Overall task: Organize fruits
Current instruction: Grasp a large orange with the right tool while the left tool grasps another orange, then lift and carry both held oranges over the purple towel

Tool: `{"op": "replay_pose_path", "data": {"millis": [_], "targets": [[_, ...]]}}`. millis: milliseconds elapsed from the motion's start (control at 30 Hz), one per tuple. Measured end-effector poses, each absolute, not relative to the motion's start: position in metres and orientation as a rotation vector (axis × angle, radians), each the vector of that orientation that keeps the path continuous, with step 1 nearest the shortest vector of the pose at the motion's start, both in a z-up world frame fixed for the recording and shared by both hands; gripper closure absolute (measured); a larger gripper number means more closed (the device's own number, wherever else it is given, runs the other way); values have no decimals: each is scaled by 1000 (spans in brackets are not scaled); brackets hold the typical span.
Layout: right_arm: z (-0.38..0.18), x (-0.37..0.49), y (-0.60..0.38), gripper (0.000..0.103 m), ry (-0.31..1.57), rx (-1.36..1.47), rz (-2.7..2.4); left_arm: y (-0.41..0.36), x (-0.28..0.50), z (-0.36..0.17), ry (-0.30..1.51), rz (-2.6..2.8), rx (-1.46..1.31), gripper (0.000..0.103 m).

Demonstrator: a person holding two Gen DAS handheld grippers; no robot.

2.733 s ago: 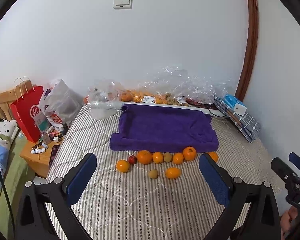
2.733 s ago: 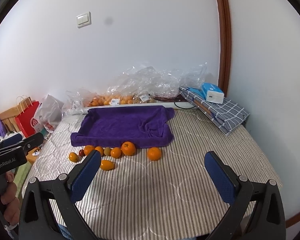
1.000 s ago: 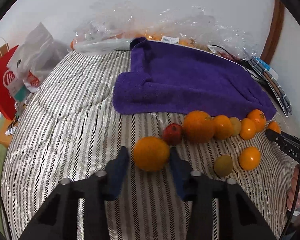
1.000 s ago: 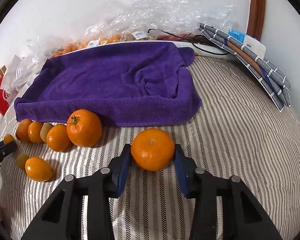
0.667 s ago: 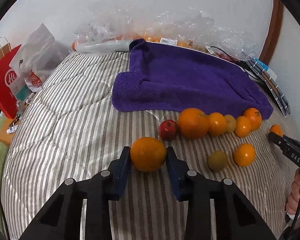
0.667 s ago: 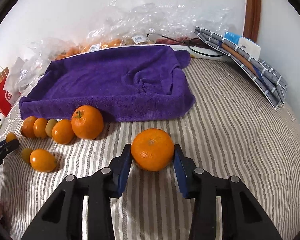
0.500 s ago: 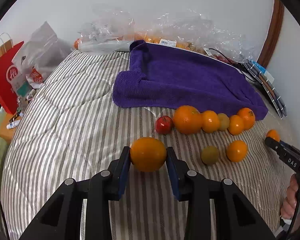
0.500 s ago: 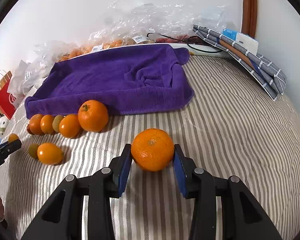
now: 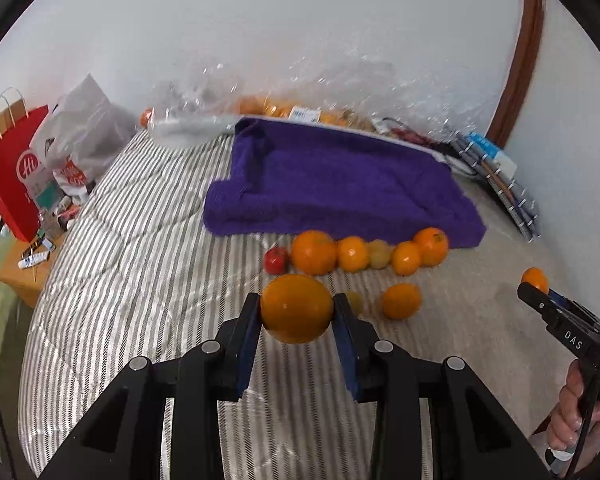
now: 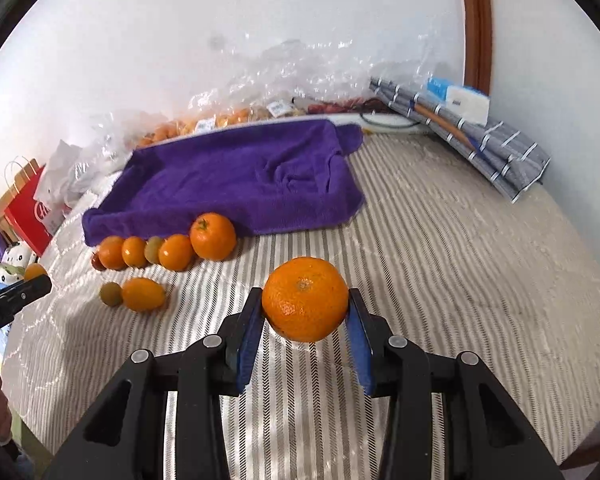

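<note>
Fruits are mid-carry: the left gripper (image 9: 296, 316) clamps a smooth round orange (image 9: 296, 307) and the right gripper (image 10: 305, 314) a dimpled tangerine (image 10: 305, 299), both clear of the striped quilt (image 10: 440, 264), probably next onto the purple towel (image 10: 236, 176)

Left gripper (image 9: 296, 314) clamps an orange (image 9: 296, 307) above the striped bedspread (image 9: 132, 264).

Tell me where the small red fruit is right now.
In the left wrist view, the red fruit lies on the striped bed, at the left end of the row, beside the big orange, before the purple towel.
</note>
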State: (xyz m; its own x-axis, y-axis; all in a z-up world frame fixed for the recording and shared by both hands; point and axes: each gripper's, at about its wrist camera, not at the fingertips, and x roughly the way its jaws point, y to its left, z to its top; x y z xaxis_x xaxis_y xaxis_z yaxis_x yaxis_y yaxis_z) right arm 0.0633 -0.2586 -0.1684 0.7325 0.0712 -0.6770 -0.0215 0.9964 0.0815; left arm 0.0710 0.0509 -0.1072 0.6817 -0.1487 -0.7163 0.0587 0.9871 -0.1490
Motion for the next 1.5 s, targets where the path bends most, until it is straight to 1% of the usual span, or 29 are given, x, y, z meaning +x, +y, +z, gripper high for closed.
{"op": "replay_pose_path", "data": {"millis": [333, 800, 1200, 1500], "targets": [[-127, 53, -260, 63, 691, 67, 53, 36, 79, -76, 789, -161, -132, 69], [-101, 79, -247, 63, 669, 61, 79, 34, 106, -48, 760, -150, -125, 69], [-87, 125, -234, 63, 638, 47, 104, 33, 158, -32, 723, -123, -129, 69], [-90, 174, -225, 63, 643, 49, 113, 41, 200, -40, 725, -111, -152, 69]]}}
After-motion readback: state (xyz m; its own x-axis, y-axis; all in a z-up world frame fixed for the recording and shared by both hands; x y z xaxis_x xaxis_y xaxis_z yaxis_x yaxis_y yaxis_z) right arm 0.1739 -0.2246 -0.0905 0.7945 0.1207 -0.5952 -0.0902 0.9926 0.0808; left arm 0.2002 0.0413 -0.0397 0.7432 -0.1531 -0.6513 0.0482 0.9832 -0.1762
